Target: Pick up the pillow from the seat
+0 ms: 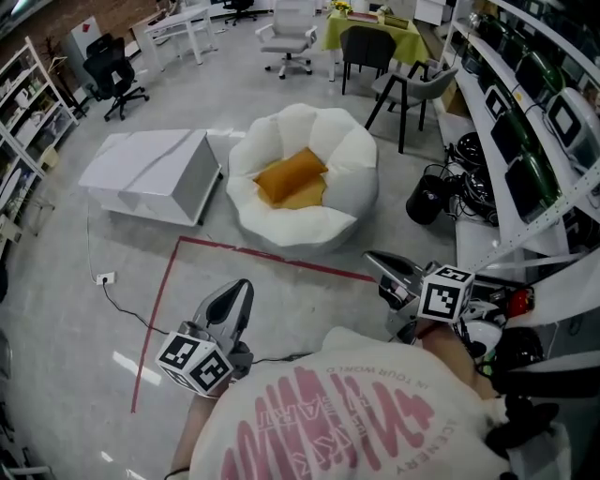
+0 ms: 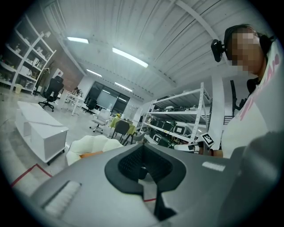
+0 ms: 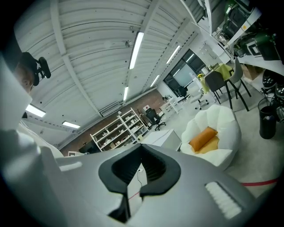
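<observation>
An orange pillow [image 1: 291,175] lies in the hollow of a white shell-shaped floor seat [image 1: 347,178], well ahead of me. The right gripper view shows the pillow [image 3: 203,137] on the seat [image 3: 222,122] at the right. In the left gripper view only an orange sliver of the pillow [image 2: 91,154] peeks over the seat [image 2: 95,142]. My left gripper [image 1: 239,292] and right gripper [image 1: 377,263] are held low near my body, far short of the seat. Both are shut with nothing between the jaws, as each gripper's own view shows [image 2: 148,186] [image 3: 133,188].
A low white cabinet [image 1: 150,173] stands left of the seat. Red tape [image 1: 272,251] marks the floor between me and the seat. A black bin [image 1: 427,199] and cables sit at the right by long shelves [image 1: 525,122]. Chairs and a green-covered table [image 1: 375,28] stand behind.
</observation>
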### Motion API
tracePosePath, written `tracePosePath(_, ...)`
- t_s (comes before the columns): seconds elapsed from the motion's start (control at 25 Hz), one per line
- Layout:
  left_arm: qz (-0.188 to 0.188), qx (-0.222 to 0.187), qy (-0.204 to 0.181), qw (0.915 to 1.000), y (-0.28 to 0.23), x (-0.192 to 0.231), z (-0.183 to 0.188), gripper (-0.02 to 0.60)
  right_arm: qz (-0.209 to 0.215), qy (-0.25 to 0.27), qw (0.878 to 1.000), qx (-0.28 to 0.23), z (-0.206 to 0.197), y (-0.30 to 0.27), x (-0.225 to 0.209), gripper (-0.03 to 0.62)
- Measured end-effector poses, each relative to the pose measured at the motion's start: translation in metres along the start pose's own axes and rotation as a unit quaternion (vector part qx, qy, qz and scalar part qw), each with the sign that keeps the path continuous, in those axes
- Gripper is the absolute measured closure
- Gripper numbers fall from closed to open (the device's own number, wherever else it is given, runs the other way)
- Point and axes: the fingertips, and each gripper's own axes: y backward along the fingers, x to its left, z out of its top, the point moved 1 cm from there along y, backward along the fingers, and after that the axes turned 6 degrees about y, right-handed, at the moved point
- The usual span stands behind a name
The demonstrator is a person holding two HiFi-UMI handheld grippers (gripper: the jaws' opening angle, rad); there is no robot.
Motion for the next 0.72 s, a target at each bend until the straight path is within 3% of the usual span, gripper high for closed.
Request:
tracePosePath(0.36,-0.012,0.021,0.014,0.9996,-0.038,0.016,-0.003,0.569,-0.023,-0.019,1.000,0.008,0.009,-0.005,-0.033,0.589)
tracePosePath(0.52,-0.010,0.020,0.011,0.9997,-0.062,0.028,0.006,0.569,-0.031,-0.001,1.000,0.004,0.029,-0.016,-0.060,0.589)
tracePosePath(0.72,-0.001,0.016,0.012,0.9998,-0.093,0.051,0.015,0.569,-0.024,-0.017,1.000,-0.004,0.056,-0.040,-0.096,0.589)
